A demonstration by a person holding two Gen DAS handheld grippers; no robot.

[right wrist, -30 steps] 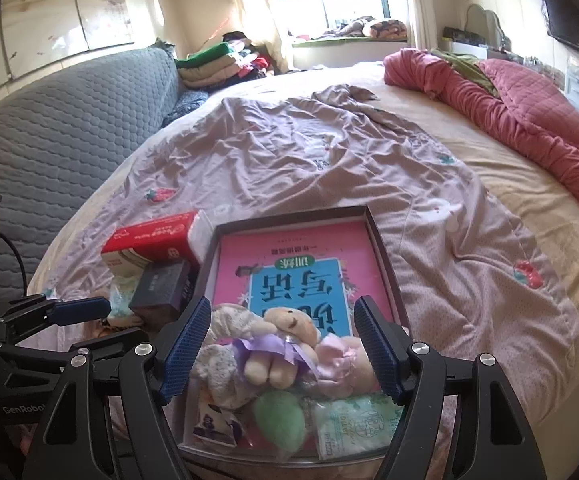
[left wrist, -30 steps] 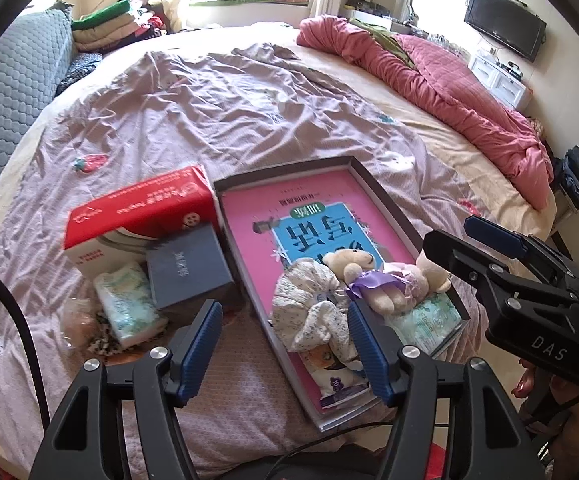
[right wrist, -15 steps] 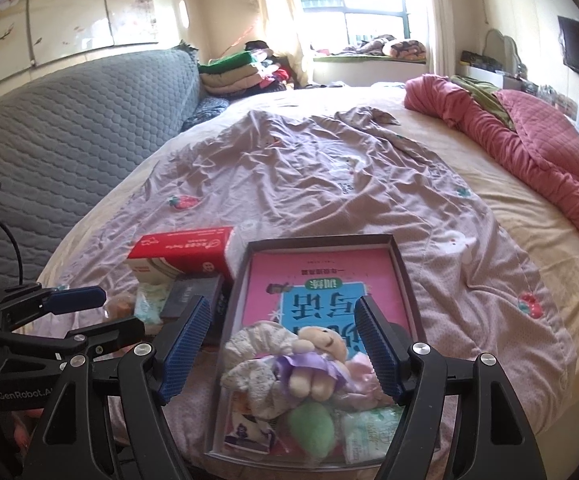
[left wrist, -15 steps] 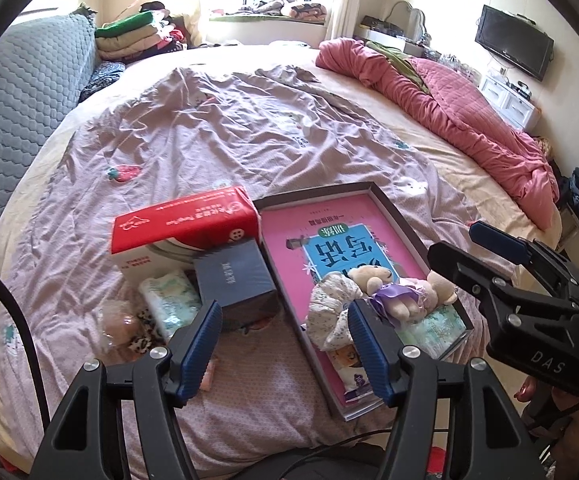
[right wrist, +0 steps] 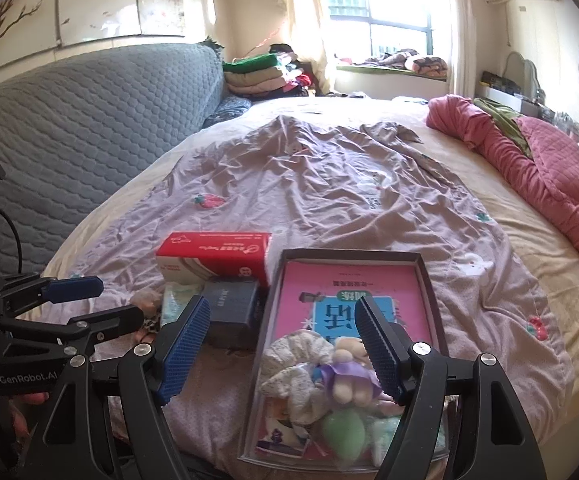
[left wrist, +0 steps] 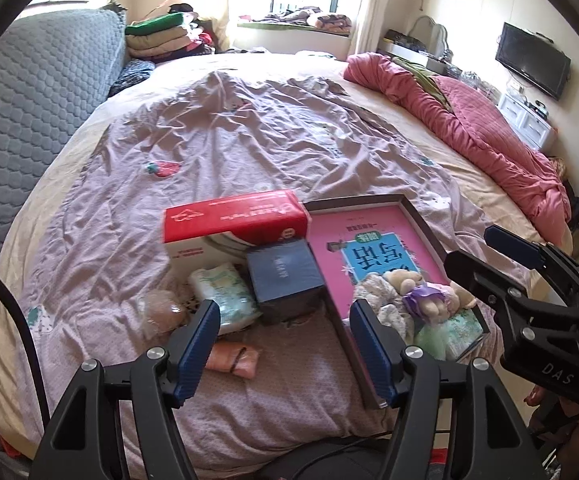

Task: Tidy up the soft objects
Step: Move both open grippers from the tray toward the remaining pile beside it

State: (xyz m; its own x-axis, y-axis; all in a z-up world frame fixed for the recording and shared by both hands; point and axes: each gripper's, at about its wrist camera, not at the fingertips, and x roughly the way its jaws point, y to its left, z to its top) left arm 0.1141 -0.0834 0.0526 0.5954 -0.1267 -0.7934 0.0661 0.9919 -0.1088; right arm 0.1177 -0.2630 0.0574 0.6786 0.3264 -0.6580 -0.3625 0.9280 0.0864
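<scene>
A dark-rimmed tray [left wrist: 421, 218] [right wrist: 349, 255] lined with a pink book lies on the bed. At its near end sit a small teddy bear in purple [left wrist: 421, 292] [right wrist: 347, 372], a floral cloth bundle [left wrist: 381, 300] [right wrist: 293, 364], a green soft item [right wrist: 343, 430] and a tissue pack [left wrist: 463, 326]. Left of the tray lie another tissue pack [left wrist: 225, 292], a clear-wrapped brown item [left wrist: 161, 312] and a pink pouch [left wrist: 233, 362]. My left gripper [left wrist: 285, 340] is open and empty above the bed's near edge. My right gripper [right wrist: 281, 344] is open and empty above the tray's near end.
A red tissue box [left wrist: 233, 218] [right wrist: 213, 252] and a dark blue box [left wrist: 285, 276] [right wrist: 231, 304] stand left of the tray. A pink quilt [left wrist: 469, 128] lies at the right, a grey sofa [left wrist: 29, 100] at the left. Folded clothes [right wrist: 261, 72] are stacked far back.
Both grippers have pulled back and up from the tray, so more of the bed shows. The pink pouch has come into the left wrist view. Both stay open.
</scene>
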